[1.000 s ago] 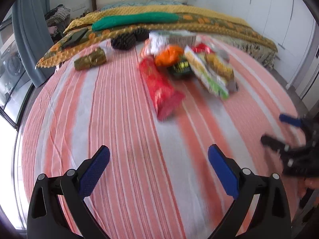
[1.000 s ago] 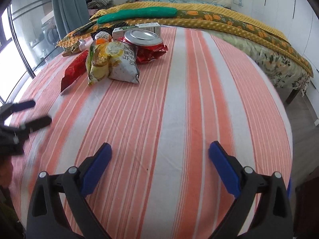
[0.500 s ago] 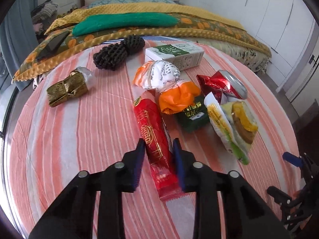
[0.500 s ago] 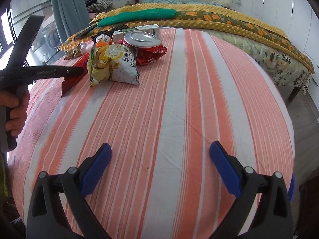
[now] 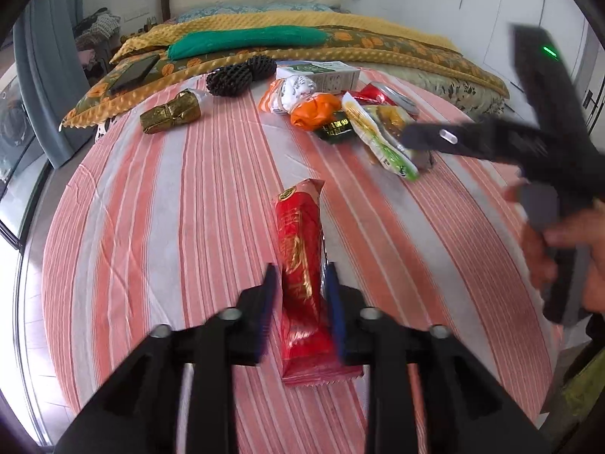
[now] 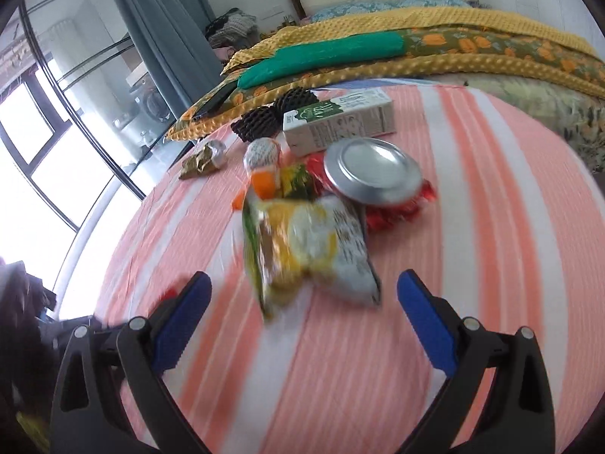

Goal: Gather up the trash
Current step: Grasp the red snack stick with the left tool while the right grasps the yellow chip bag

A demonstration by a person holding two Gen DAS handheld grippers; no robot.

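My left gripper (image 5: 300,291) is shut on a long red snack wrapper (image 5: 302,261), held above the striped cloth, apart from the trash pile. My right gripper (image 6: 302,299) is open and empty, just short of a yellow-green chip bag (image 6: 306,249); it also shows in the left wrist view (image 5: 427,138) over that bag (image 5: 382,140). The pile holds a crushed red can with silver top (image 6: 372,170), a white carton (image 6: 340,121), an orange wrapper (image 5: 315,109), a white-orange wrapper (image 5: 291,90) and a dark green packet (image 5: 336,128).
A gold foil packet (image 5: 170,113) and a black foam net (image 5: 240,73) lie at the far left of the round striped table (image 5: 151,227). A bed with yellow blankets (image 5: 302,34) stands behind. Windows and a curtain (image 6: 151,19) are on the left.
My left gripper closed on the red wrapper and drew it back from the pile. My right gripper moved forward to the chip bag, still open.
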